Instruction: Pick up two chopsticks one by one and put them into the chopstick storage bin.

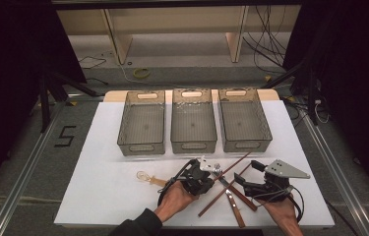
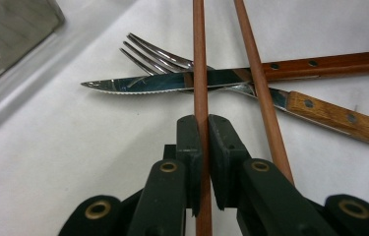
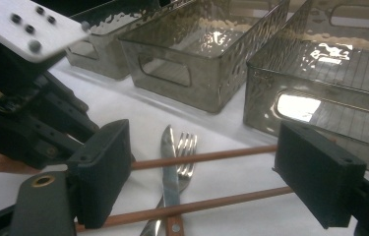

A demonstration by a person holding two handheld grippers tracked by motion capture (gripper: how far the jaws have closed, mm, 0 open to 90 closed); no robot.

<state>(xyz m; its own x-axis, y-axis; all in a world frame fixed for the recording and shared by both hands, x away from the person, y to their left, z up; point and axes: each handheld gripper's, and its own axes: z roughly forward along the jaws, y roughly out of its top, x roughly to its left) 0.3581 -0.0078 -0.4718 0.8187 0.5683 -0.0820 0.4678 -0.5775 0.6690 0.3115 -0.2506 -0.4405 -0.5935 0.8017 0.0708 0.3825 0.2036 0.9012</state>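
Two brown chopsticks lie crossed over a knife and a fork on the white table cover. My left gripper [image 2: 201,129] is shut on one chopstick [image 2: 199,59], which runs straight out from its jaws. The second chopstick [image 2: 258,78] lies just to its right. Under both are the serrated knife [image 2: 162,83] and the fork [image 2: 155,53], each with a wooden handle. My right gripper [image 3: 206,177] stands open, its jaws straddling both chopsticks [image 3: 206,157], the knife [image 3: 169,167] and the fork [image 3: 188,147]. In the high view the left gripper [image 1: 210,178] and right gripper [image 1: 247,173] face each other.
Three empty grey see-through bins [image 1: 141,145] [image 1: 193,144] [image 1: 245,143] stand in a row at the back of the cover. A clear plastic spoon [image 1: 147,178] lies to the left of the left hand. The table's front edge [image 1: 123,223] runs just below the hands.
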